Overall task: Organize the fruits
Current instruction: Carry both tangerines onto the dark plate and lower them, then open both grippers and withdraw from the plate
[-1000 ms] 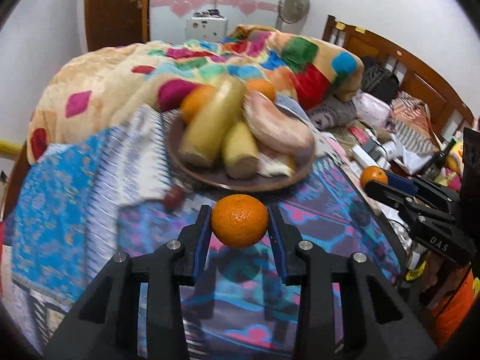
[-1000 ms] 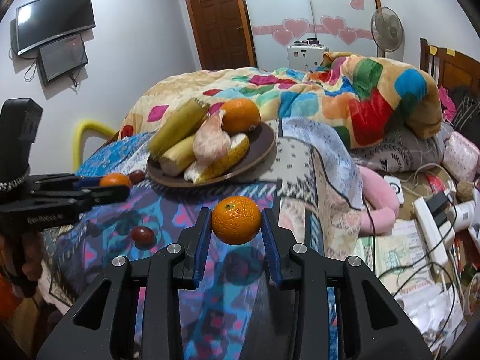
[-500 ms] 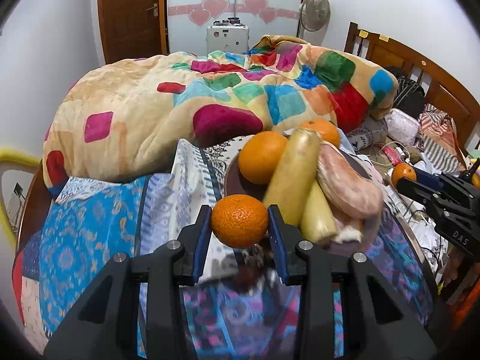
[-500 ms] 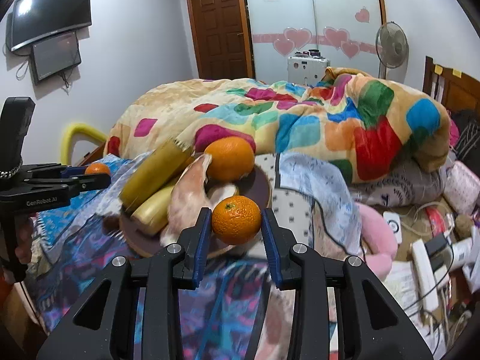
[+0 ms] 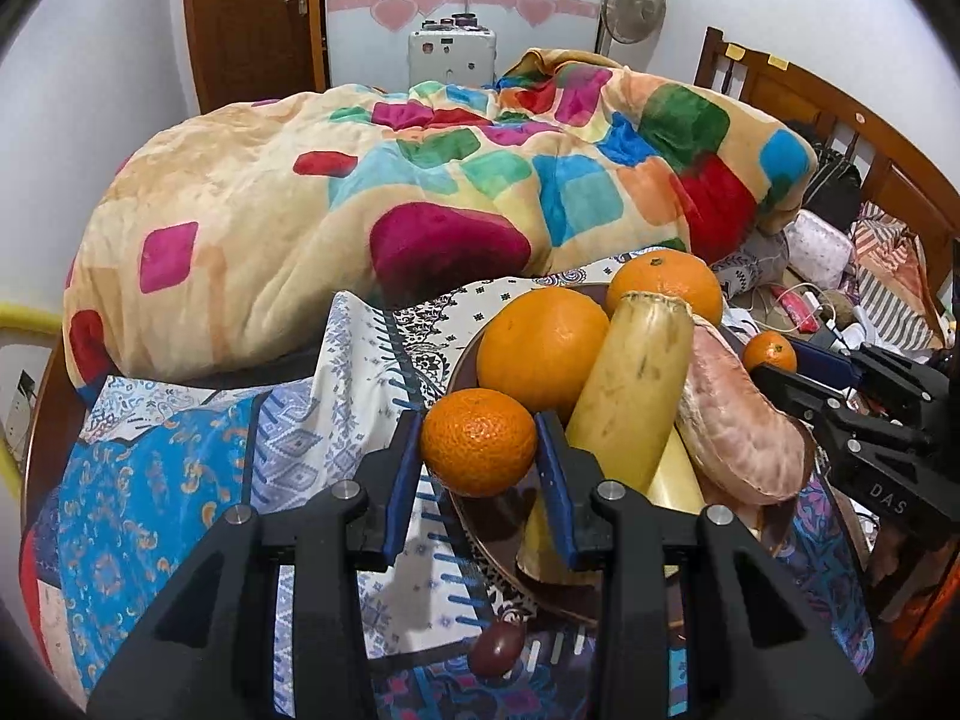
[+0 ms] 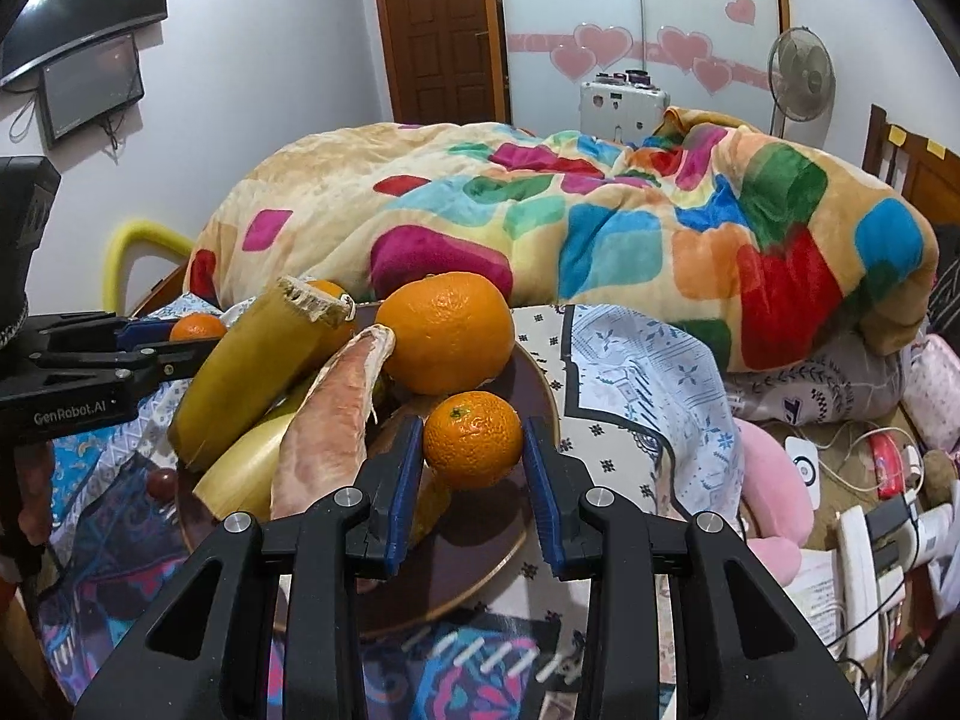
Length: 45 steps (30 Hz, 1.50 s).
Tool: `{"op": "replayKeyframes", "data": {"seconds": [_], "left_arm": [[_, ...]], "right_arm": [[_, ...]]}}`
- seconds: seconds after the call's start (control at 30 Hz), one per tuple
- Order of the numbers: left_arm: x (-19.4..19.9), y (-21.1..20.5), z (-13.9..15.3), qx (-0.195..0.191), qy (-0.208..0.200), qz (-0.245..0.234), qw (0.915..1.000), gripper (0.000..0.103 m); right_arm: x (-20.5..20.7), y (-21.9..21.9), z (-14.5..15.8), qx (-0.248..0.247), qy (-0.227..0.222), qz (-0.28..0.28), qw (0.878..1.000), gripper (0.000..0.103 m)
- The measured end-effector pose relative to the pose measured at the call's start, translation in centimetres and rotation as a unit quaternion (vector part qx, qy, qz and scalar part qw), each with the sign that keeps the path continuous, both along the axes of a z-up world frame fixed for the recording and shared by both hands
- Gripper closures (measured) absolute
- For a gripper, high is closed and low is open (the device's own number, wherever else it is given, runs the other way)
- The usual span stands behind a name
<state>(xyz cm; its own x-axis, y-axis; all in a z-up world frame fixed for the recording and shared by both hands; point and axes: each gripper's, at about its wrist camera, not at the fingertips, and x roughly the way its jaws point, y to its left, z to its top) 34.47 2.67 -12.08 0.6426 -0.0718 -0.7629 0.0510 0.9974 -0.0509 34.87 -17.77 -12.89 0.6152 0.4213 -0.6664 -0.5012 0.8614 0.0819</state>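
The left gripper [image 5: 478,443] is clamped on a small mandarin [image 5: 478,443], pinched at its widest part between blue pads. The right gripper [image 6: 473,440] is clamped the same way on a second mandarin [image 6: 473,440]. Both fruits hang over the near rim of a dark brown plate [image 6: 528,384] just ahead of the grippers. Piled on it beyond them are large oranges [image 5: 543,345], a pale yellow stalk [image 5: 630,402] and a pinkish peeled fruit segment [image 5: 741,438]. The mandarins look light, rounded and slightly soft, with loose dimpled skin, so they probably bruise if squeezed hard and roll once released. Gripping across the middle seems safest. White lettering reads "GenRobot.AI" on the left gripper's side and "DAS" on the right gripper's.
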Motion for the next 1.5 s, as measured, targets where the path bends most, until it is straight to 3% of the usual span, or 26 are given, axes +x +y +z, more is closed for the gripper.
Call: {"op": "replayKeyframes", "data": {"seconds": [0.13,0.37,0.6,0.73,1.07,1.27,1.4,1.5], "left_arm": [[0.2,0.1,0.0,-0.011,0.004,0.004,0.9999,0.066],[-0.3,0.2,-0.2,0.001,0.004,0.0,1.0,0.064],[-0.4,0.7,-0.3,-0.005,0.008,0.003,1.0,0.056],[-1.0,1.0,0.1,0.0,0.0,0.008,1.0,0.046],[-5.6,1.5,2.7,-0.006,-0.031,0.012,0.9994,0.042],[-9.4,0.8,4.1,0.009,-0.054,0.005,0.9985,0.033],[-11.7,0.8,4.3,0.021,-0.065,0.01,0.9976,0.015],[-13.1,0.9,4.0,0.022,-0.065,0.01,0.9976,0.014]], "right_arm": [[0.5,0.6,0.1,0.001,0.001,0.0,1.0,0.072],[0.6,0.8,-0.1,0.009,0.011,0.0,1.0,0.071],[0.9,0.5,-0.2,0.02,0.019,-0.005,1.0,0.064],[0.4,0.3,0.3,0.014,0.006,-0.007,1.0,0.063],[-3.7,-0.4,3.0,0.027,-0.018,-0.004,0.999,0.062],[-7.1,0.1,3.9,0.022,-0.035,0.006,0.999,0.059],[-8.9,0.4,3.7,0.022,-0.033,0.015,0.999,0.058],[-10.2,0.6,3.0,0.021,-0.023,0.021,0.999,0.058]]}}
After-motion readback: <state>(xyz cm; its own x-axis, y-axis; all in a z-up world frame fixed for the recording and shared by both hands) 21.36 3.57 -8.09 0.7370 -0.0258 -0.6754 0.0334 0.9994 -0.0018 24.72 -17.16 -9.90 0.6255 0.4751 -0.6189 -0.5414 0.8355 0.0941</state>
